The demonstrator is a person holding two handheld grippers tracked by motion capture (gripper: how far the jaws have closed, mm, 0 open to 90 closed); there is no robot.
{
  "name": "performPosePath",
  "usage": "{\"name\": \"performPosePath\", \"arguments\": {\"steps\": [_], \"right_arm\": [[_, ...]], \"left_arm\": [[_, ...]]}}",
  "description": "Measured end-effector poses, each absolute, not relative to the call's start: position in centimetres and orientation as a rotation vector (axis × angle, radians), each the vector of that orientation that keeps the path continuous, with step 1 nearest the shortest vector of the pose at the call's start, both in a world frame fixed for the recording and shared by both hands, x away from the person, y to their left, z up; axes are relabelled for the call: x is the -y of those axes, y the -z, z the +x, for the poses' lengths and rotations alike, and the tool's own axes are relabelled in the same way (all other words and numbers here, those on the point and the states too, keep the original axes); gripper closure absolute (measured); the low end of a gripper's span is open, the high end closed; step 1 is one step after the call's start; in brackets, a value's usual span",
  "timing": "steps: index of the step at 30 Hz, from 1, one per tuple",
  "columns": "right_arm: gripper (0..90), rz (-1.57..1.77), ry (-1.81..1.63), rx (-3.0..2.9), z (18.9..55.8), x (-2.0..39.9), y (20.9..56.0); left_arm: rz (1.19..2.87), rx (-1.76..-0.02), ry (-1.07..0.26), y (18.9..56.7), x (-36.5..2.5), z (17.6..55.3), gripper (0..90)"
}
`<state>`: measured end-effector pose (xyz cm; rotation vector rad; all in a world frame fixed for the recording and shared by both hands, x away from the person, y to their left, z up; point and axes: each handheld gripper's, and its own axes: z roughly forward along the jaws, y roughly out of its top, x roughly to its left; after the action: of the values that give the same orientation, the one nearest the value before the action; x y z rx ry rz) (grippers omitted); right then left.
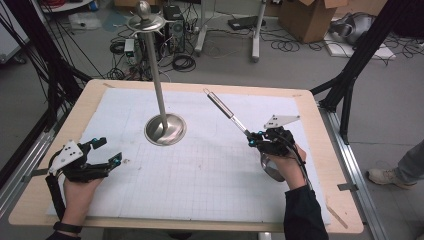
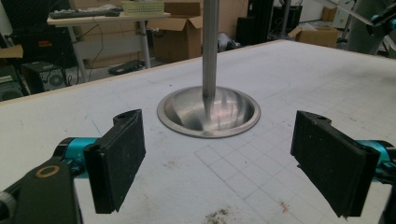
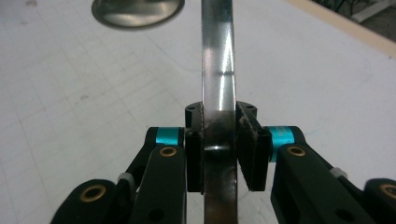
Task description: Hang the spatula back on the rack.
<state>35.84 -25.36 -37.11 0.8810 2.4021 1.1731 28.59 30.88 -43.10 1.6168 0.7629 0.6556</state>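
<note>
Above the surface [image 1: 210, 195], right tool [image 1: 256, 139] pinches a ladle [image 1: 231, 116] by its handle; left tool [image 1: 112, 150] rests spread near the stand [image 1: 165, 129].

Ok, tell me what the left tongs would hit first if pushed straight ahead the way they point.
Likely the metal stand: its round base lies dead ahead between the open left tongs, with bare gridded mat before it. Depth is hard to judge.
</note>
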Motion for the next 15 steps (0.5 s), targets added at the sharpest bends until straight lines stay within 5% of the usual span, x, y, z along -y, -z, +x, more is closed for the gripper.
{"name": "performPosePath", "arguments": {"steps": [15], "right_arm": [[74.9, 0.821, -1.457, -2.153, 33.5, 25.2, 34.8]], "left_arm": [[1.611, -0.770, -0.662, 43.0, -31.1, 28.5, 18.2]]}}
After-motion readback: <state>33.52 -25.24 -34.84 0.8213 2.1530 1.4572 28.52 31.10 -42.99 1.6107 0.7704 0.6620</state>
